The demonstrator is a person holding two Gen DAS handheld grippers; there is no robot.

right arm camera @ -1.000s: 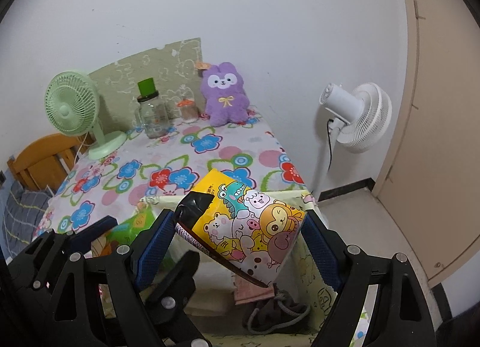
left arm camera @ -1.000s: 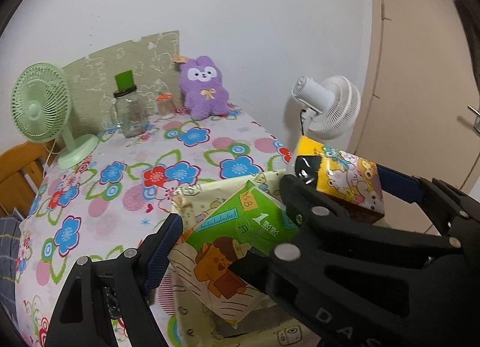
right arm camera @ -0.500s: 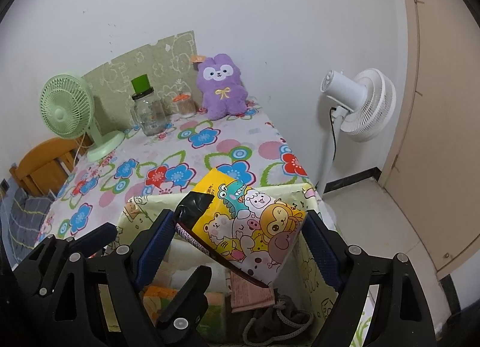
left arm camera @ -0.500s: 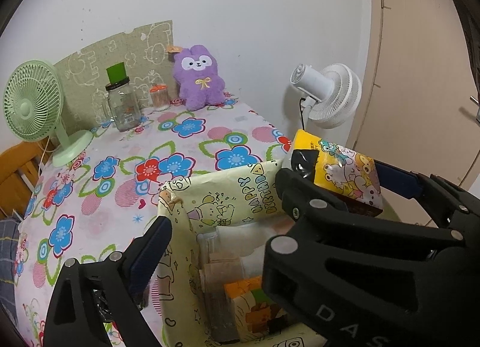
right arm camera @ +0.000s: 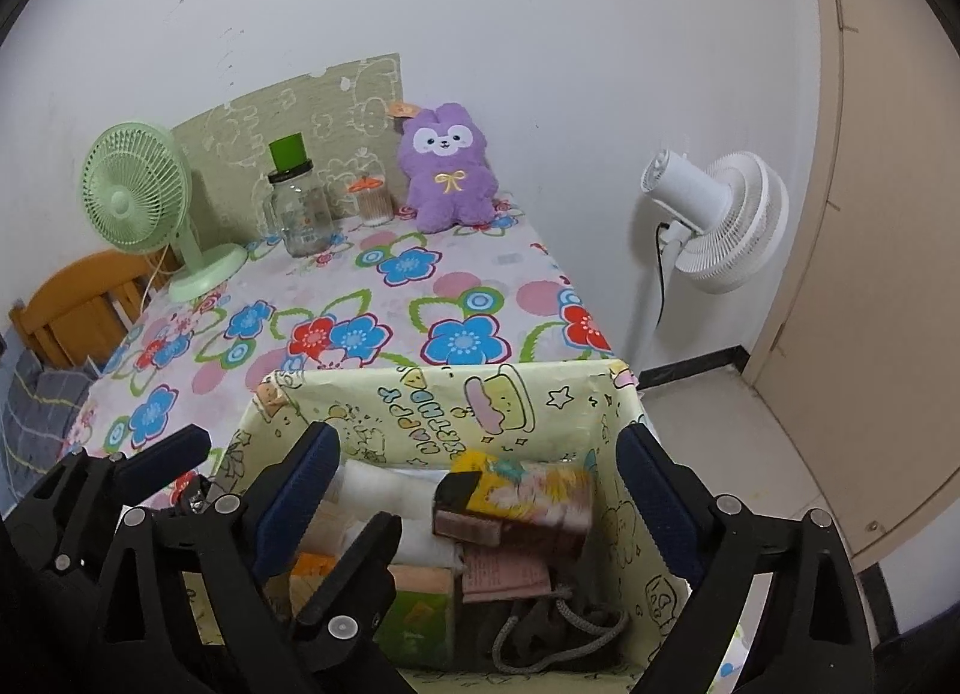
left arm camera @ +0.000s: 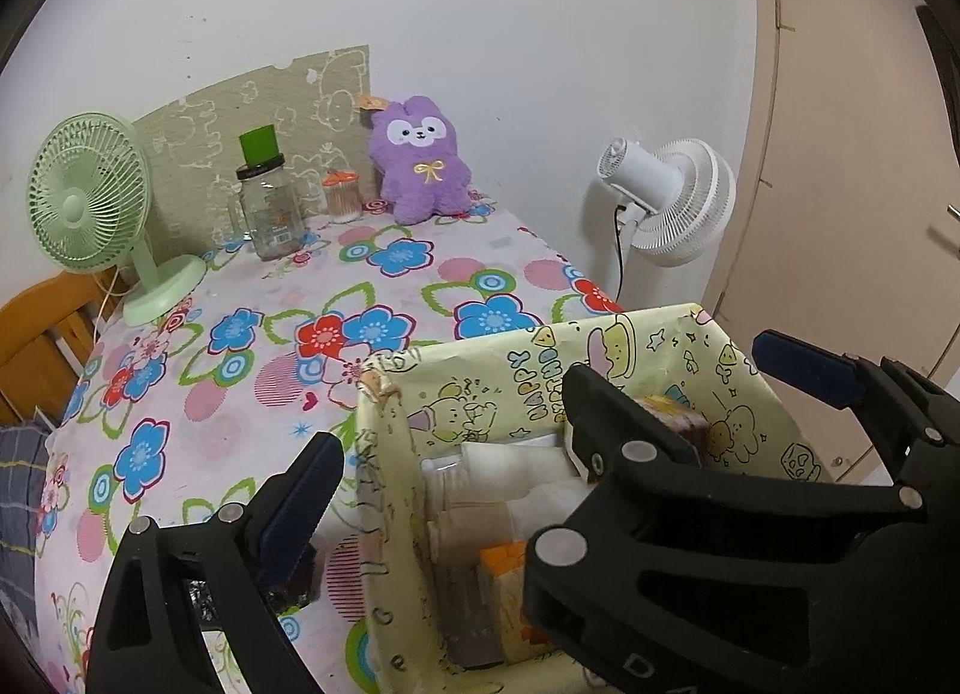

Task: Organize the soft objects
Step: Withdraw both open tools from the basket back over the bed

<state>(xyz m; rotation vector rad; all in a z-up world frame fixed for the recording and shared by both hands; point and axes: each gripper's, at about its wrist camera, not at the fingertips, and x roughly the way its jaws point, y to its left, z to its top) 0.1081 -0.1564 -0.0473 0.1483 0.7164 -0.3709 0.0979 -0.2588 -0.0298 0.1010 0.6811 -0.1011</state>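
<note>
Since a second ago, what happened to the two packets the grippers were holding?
Both were let go into the yellow box. The left gripper dropped its green packet first, then the right gripper, jaws just opened, released the cartoon packet. The purple plush stayed put.

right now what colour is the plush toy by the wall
Purple, with a white face and a yellow bow; plush toy shows best in the right wrist view.

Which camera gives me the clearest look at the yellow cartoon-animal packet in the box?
The right wrist view: the cartoon packet lies in the open between the gripper's spread fingers, on top of the things in the yellow box. In the left wrist view only a sliver of it peeks out behind the right gripper's black finger.
</note>
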